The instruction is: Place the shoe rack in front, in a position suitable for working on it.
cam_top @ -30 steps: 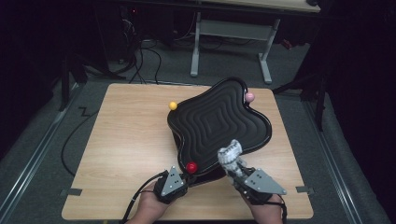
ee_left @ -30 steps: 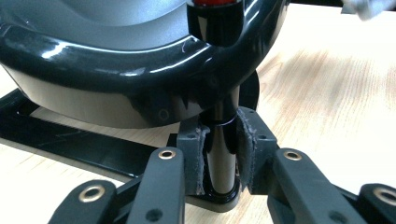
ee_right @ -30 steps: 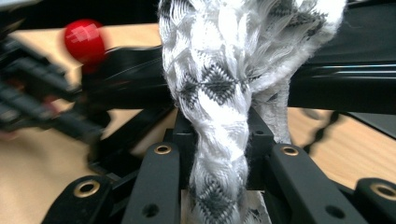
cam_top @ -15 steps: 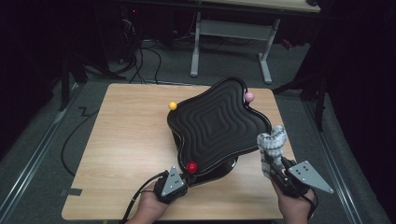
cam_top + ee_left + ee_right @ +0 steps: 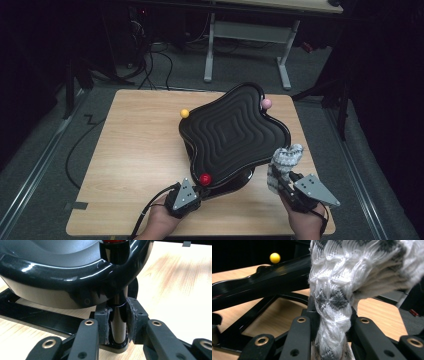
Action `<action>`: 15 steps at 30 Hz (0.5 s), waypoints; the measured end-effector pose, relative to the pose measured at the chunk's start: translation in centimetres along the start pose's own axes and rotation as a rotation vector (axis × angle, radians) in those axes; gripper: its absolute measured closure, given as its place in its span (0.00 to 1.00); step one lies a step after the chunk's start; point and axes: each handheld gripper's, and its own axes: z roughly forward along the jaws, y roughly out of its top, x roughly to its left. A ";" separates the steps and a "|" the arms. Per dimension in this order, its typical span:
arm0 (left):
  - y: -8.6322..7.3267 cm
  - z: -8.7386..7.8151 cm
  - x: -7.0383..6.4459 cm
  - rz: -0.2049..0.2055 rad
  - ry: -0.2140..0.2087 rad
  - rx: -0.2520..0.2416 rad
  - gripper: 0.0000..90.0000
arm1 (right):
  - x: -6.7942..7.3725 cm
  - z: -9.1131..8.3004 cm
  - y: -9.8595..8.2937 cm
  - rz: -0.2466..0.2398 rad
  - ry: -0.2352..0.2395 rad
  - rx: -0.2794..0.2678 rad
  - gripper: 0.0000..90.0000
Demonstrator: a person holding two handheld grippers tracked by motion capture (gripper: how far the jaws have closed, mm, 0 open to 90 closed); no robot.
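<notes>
On the wooden table (image 5: 130, 160) stands a black wavy tray (image 5: 232, 132) with a ridged top, raised on a black frame whose bars lie flat on the wood. Three short posts at its edge end in small balls: a red ball (image 5: 205, 179) at the near edge, a yellow ball (image 5: 184, 113) at the far left and a pink ball (image 5: 266, 103) at the far right. The left tongs (image 5: 194, 192) sit at the near edge of the table, right under the red ball, and in the left gripper view they (image 5: 118, 327) are clamped on the black post (image 5: 119, 322) that rises from the frame to the tray's glossy rim, both pads pressed against its sides. The right tongs (image 5: 280, 181) hover just beside the tray's near right corner, over the table, and are closed tight on a grey and white knitted cloth (image 5: 283, 165). In the right gripper view the cloth (image 5: 342, 290) is bunched between the jaws and spreads out above them, standing upright and clear of the tray, with the yellow ball (image 5: 274, 257) small in the background beyond the tray's dark rim.
</notes>
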 end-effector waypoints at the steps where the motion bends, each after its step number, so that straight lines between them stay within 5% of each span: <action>1: 0.0 0.0 0.0 0.001 -0.001 0.001 0.81 | 0.3 0.1 0.0 -0.009 0.003 0.001 0.84; 7: 0.1 0.1 0.0 0.001 -0.001 0.003 0.81 | 3.0 1.4 -0.2 -0.086 0.067 0.042 0.84; 15: 0.1 0.2 0.0 -0.002 0.009 -0.002 0.81 | 8.4 3.3 -1.1 -0.211 0.237 0.120 0.84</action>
